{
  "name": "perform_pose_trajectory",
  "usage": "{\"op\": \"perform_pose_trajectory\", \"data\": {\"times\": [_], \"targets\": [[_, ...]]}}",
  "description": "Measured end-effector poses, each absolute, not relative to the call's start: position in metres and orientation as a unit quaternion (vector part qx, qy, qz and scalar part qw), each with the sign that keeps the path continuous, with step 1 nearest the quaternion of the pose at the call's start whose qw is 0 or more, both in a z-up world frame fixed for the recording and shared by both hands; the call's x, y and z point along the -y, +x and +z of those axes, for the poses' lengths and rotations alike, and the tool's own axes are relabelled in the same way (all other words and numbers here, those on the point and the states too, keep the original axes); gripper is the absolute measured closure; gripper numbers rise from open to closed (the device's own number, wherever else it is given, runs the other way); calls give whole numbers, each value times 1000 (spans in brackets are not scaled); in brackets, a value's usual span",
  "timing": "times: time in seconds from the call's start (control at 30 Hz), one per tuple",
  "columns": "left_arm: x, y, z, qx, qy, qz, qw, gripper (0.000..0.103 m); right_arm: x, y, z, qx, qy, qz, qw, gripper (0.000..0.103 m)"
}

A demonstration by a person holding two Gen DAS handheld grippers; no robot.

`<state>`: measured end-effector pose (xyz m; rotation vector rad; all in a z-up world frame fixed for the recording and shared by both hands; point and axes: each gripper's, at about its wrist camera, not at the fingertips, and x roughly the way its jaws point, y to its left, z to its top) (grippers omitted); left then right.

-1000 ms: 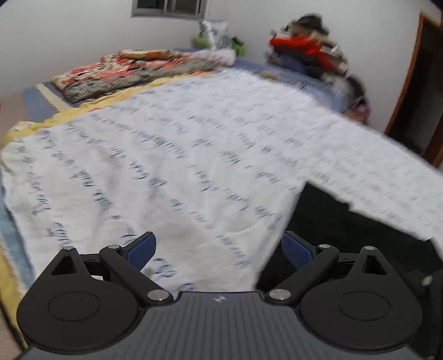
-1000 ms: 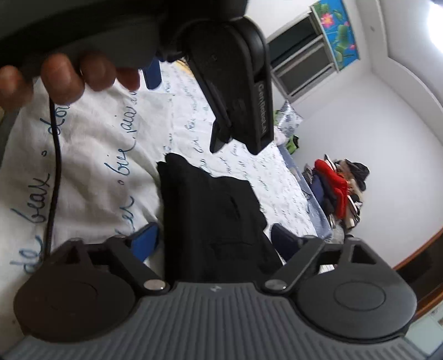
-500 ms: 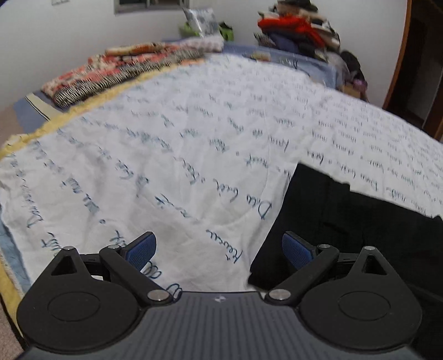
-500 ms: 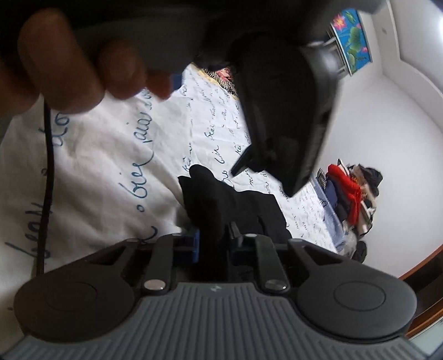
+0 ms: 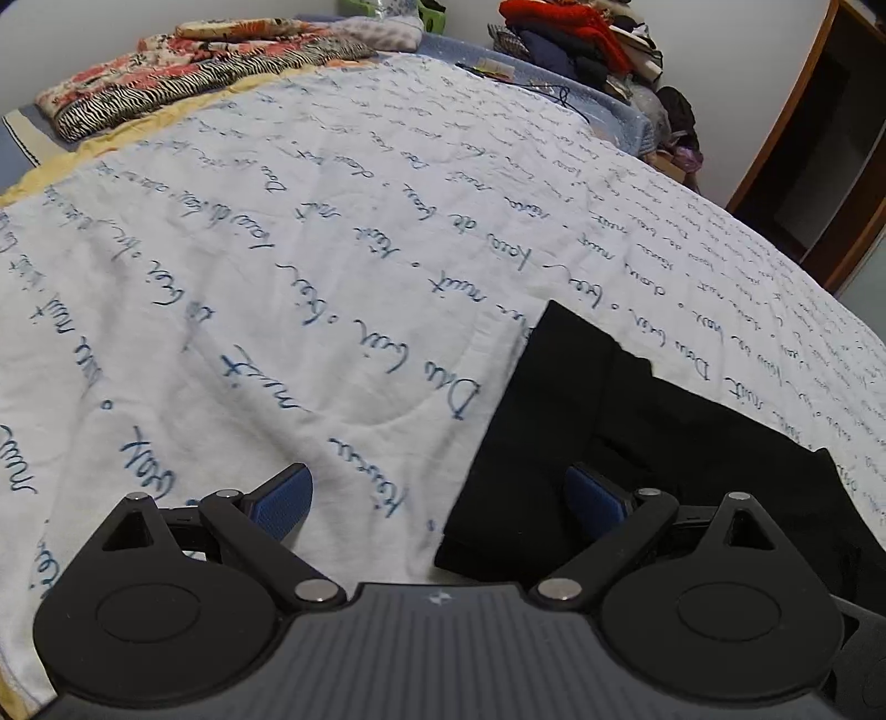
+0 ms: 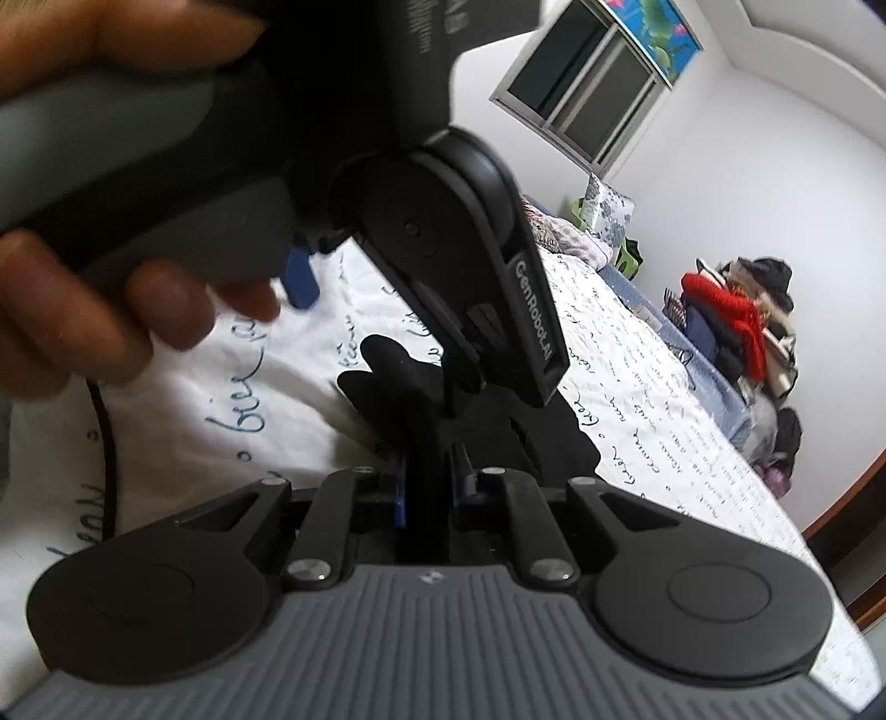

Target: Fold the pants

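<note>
Black pants (image 5: 637,421) lie on a white bed sheet (image 5: 277,249) printed with blue handwriting. My left gripper (image 5: 437,490) is open just above their near left corner, its right pad (image 5: 595,495) over the black cloth and its left pad (image 5: 282,498) over the sheet. In the right wrist view my right gripper (image 6: 429,476) is closing its jaws, and both pads press on a raised fold of the pants (image 6: 387,376). Above that, a hand (image 6: 138,315) grips the left gripper's black housing (image 6: 443,238).
A folded patterned blanket (image 5: 194,72) lies at the bed's far left. A pile of clothes (image 5: 565,33) sits at the far end. A wooden door frame (image 5: 803,166) stands to the right. A black cable (image 6: 105,443) hangs over the sheet.
My right gripper went from wide open to closed on the pants' fabric and the fold has risen. The left gripper tipped downward, closer to the pants' corner.
</note>
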<state>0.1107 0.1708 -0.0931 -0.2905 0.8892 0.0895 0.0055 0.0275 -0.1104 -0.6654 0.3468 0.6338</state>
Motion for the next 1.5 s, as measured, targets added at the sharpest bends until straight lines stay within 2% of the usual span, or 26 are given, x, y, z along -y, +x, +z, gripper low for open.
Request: {"op": "perform_pose_trajectory", "data": {"times": [0.7, 0.73, 0.8, 0.93, 1.03, 1.07, 1.17, 1.23, 1.4, 1.47, 1.5], "targets": [[-141, 140, -98, -442, -123, -35, 888, 6, -1, 24, -89, -183, -218, 316, 905, 91], [-140, 143, -99, -442, -122, -42, 888, 9, -1, 23, -89, -182, -217, 317, 905, 91], [-139, 147, -100, -446, -128, -59, 884, 31, 1, 25, -89, -181, -217, 318, 905, 91], [-140, 148, -97, -440, -129, -64, 887, 47, 2, 27, -91, -180, -219, 317, 905, 94], [-141, 143, -92, -424, -137, -69, 893, 69, 1, 30, -94, -187, -227, 310, 904, 94], [-141, 141, -88, -417, -137, -64, 896, 83, 0, 28, -94, -191, -235, 310, 901, 93], [-139, 141, -85, -415, -126, -60, 899, 85, 0, 20, -97, -186, -257, 300, 900, 80], [-132, 138, -85, -412, -103, -53, 904, 86, -2, 15, -100, -186, -277, 297, 895, 59], [-107, 130, -79, -394, -34, -31, 918, 86, -14, 10, -112, -181, -324, 285, 884, 58], [-101, 130, -78, -394, -13, -24, 919, 86, -20, 10, -120, -176, -343, 273, 881, 63], [-98, 130, -78, -394, -5, -21, 919, 86, -20, 10, -122, -176, -343, 269, 883, 72]]}}
